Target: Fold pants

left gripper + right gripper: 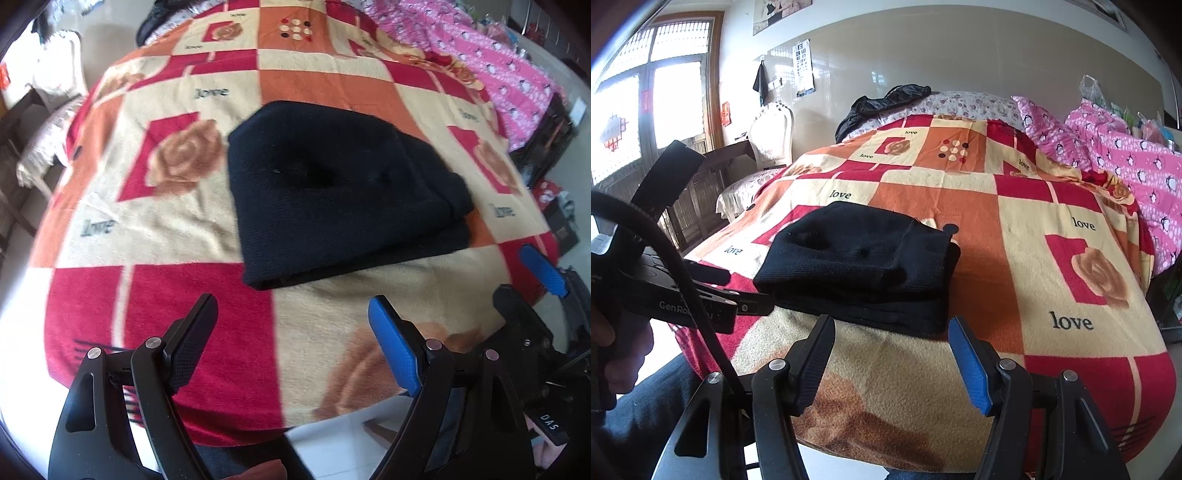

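The black pants (343,192) lie as a compact stacked bundle near the middle of the bed, resting on the patterned blanket (177,221). In the right wrist view the bundle (860,266) shows several layers, one over another, with its edges fairly even. Judging from that, the folding looks finished or close to it; at most a last pat or squaring of the edges seems left, which would call for a light touch on top without dragging the layers apart.

The left gripper (291,332) hangs over the near part of the blanket, its jaws spread wide and holding nothing, clear of the pants. The right gripper (890,354) sits just short of the bundle's near edge, likewise spread and empty.

A dark dimple on top of the bundle is hard to read; it may be a dent or a shadow. The far side and underside of the bundle are hidden. Pink bedding (1126,173) lies along the right side of the bed, cut off at the frame edge.
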